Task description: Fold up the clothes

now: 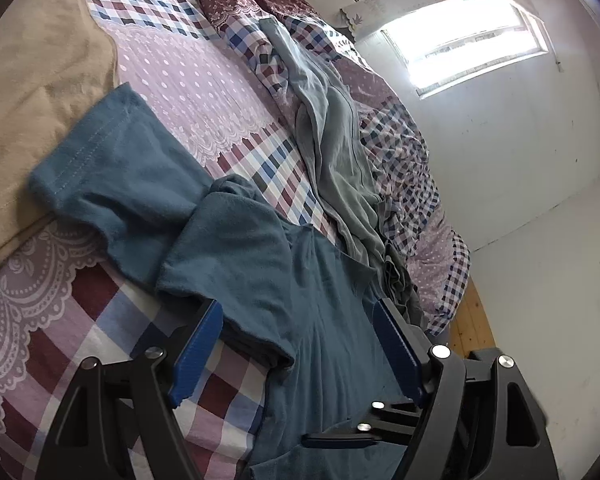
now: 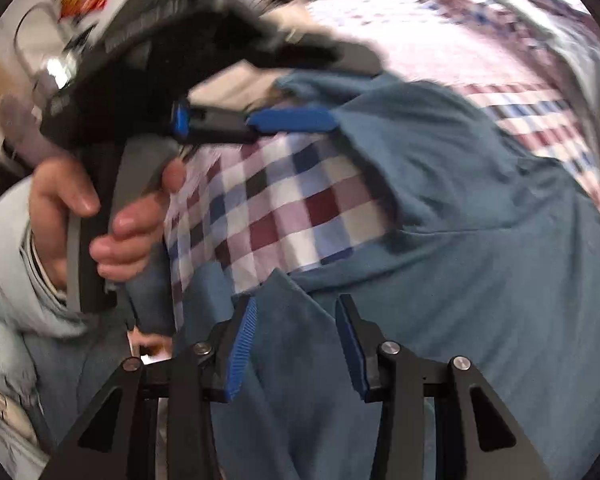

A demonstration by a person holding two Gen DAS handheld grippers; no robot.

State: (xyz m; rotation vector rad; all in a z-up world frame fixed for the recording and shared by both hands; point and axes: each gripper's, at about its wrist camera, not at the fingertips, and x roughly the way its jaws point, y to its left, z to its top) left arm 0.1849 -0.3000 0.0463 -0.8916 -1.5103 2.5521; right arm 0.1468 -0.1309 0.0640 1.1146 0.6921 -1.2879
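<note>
Blue shirt (image 1: 300, 280) between left gripper (image 1: 296, 312) pads

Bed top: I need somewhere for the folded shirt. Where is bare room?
Free: the dotted pink sheet between the beige blanket and the grey garment. Crowded: the near side under the blue T-shirt, and the far edge's bunched checked quilt.

A teal-blue T-shirt (image 1: 236, 248) lies on a bedsheet (image 1: 172, 80) checked in maroon, navy, pale blue and white, with pink white-dotted panels. A grey-green garment (image 1: 336, 152) and a tan blanket (image 1: 32, 80) lie alongside. Both grippers are black with blue pads (image 1: 396, 348).
</note>
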